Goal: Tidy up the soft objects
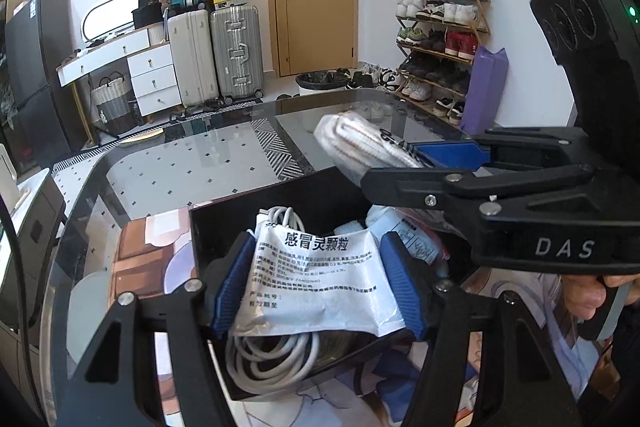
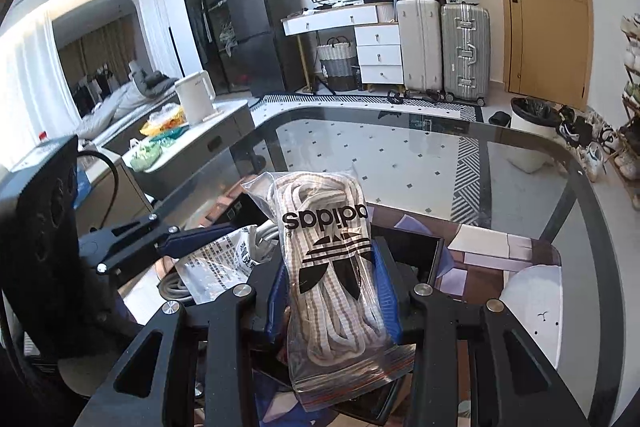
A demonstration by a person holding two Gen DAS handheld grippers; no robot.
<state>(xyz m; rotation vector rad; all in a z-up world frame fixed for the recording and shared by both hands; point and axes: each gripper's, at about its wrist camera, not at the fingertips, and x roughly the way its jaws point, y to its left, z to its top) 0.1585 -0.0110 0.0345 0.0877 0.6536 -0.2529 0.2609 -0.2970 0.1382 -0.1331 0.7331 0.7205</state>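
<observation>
white sachet [image 1: 316, 279] pinched between left jaws.

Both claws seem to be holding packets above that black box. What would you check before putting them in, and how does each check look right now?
1. Left gripper grips the white medicine sachet: ok, pads press both edges.
2. Right gripper grips the bag of laces: ok.
3. Sachet is above the black box: ok.
4. Room left in the box: cannot tell; a coiled white cable and other packets already lie inside.
5. The two grippers are clear of each other: ok, but close.
6. Box sits steady on the glass table: cannot tell.
</observation>
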